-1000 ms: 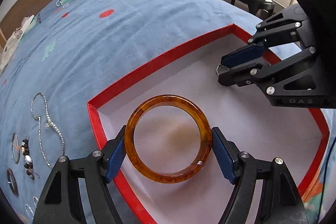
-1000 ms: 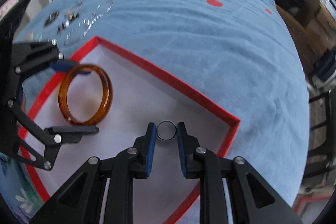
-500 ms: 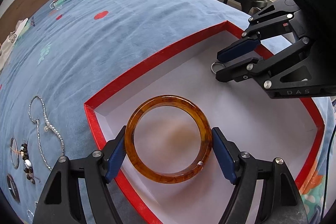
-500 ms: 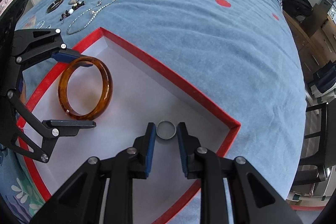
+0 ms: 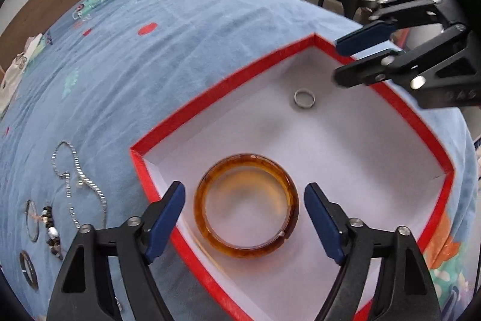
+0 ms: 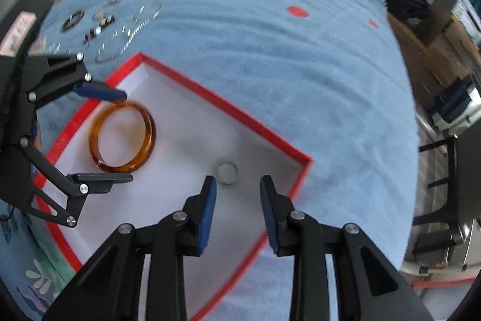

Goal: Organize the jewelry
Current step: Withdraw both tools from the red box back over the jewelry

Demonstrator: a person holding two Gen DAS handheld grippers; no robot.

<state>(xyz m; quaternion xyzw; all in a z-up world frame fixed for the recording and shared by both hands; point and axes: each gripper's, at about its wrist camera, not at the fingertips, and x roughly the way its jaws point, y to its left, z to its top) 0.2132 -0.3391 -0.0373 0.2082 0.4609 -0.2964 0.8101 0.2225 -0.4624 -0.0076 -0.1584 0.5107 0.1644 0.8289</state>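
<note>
Jewelry is being gathered into the red-rimmed box (image 5: 210,94) on the blue bedspread (image 5: 180,29). The amber bangle (image 5: 246,218) lies flat on the box's white floor between the parted fingers of the left gripper (image 5: 245,218), touched by neither. The small silver ring (image 6: 227,169) lies near the far corner, just ahead of the right gripper (image 6: 238,197), whose fingers also stand apart. Both pieces look released, so each gripper does best to lift straight clear (no sideways drag). The chain (image 5: 79,173) and beads (image 5: 49,226) outside the box likely come next.
</note>
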